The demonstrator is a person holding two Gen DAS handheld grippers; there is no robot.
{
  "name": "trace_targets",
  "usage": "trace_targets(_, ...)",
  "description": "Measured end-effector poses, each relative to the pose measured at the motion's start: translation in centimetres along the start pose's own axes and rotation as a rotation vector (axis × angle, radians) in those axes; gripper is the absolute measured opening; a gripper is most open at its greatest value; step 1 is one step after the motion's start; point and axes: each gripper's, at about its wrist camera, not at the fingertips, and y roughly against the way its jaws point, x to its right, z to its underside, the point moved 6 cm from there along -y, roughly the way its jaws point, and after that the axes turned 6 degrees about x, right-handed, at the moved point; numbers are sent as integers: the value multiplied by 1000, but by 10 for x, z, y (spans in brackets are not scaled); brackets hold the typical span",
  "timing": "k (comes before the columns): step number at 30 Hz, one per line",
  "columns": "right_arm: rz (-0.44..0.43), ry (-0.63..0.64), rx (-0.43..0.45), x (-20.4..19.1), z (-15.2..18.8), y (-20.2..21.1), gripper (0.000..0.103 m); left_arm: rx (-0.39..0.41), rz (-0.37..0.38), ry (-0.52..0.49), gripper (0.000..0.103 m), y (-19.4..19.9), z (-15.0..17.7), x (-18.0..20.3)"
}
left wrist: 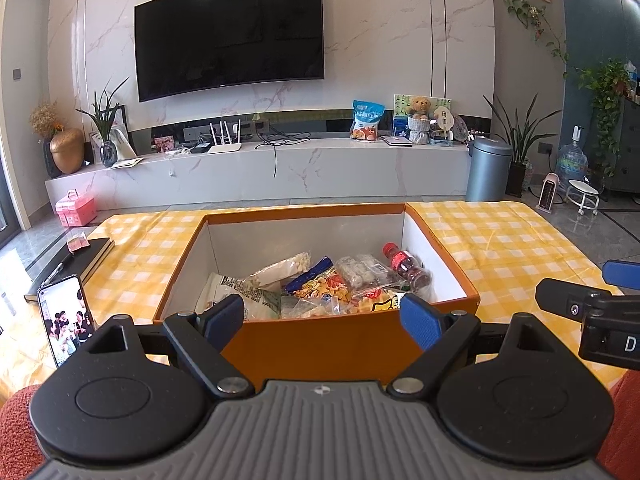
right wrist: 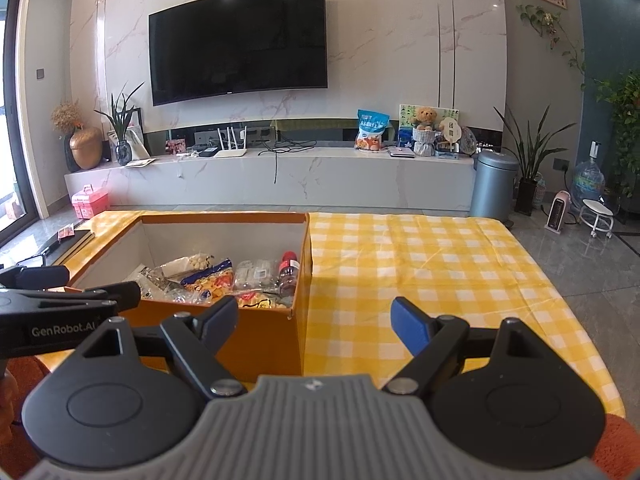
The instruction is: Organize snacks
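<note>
An open orange box (left wrist: 432, 248) stands on the yellow checked tablecloth (left wrist: 500, 240). Several snack bags (left wrist: 320, 288) and a red-capped bottle (left wrist: 406, 266) lie inside it. My left gripper (left wrist: 322, 318) is open and empty, just in front of the box's near wall. The box also shows in the right wrist view (right wrist: 260, 336), with the snacks (right wrist: 212, 280) and bottle (right wrist: 289, 274) inside. My right gripper (right wrist: 314, 322) is open and empty, over the box's near right corner and the cloth (right wrist: 440, 264). Each gripper shows at the edge of the other's view.
A phone (left wrist: 66, 320) with a lit screen stands at the table's left, behind it a black notebook (left wrist: 80, 260). A marble TV bench (left wrist: 280, 172) with a blue snack bag (left wrist: 366, 120), a grey bin (left wrist: 488, 170) and plants lie beyond the table.
</note>
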Motion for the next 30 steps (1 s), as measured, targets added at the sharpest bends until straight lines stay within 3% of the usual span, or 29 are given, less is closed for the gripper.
trace_targets(30,1,12,11,-3,-4,4,85,28,5,11,103,5,-8,-3)
